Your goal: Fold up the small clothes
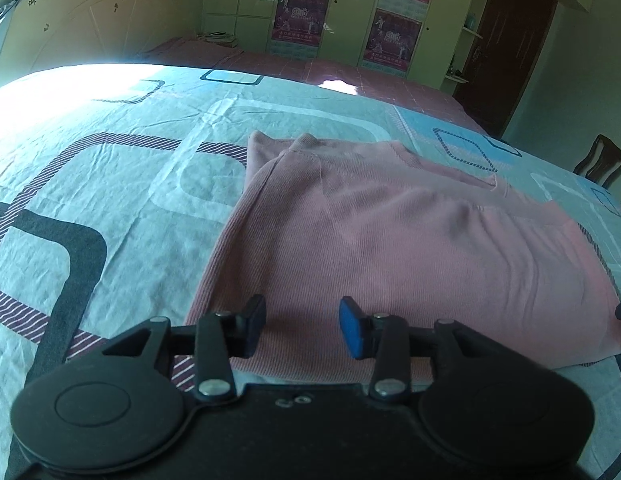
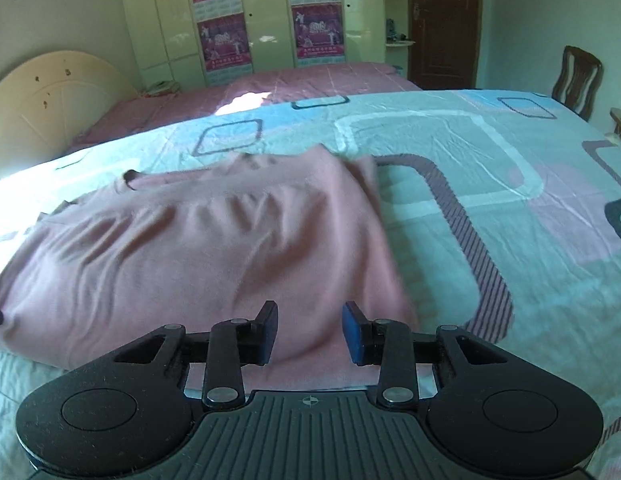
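A pink ribbed shirt (image 1: 390,240) lies folded on the patterned bedsheet (image 1: 110,168); its sleeves are tucked in toward the body. My left gripper (image 1: 302,328) is open, its blue-padded fingers over the shirt's near left edge with nothing between them. In the right wrist view the same shirt (image 2: 198,248) lies to the left, and my right gripper (image 2: 310,332) is open over its near right corner, holding nothing. A dark fingertip of the other gripper shows at each view's edge.
The bed's light blue, white and striped sheet (image 2: 490,184) stretches to the right. A second bed with a pink cover (image 2: 270,88) lies behind. A wardrobe with posters (image 2: 230,20), a brown door (image 2: 442,20) and a wooden chair (image 2: 578,76) stand at the back.
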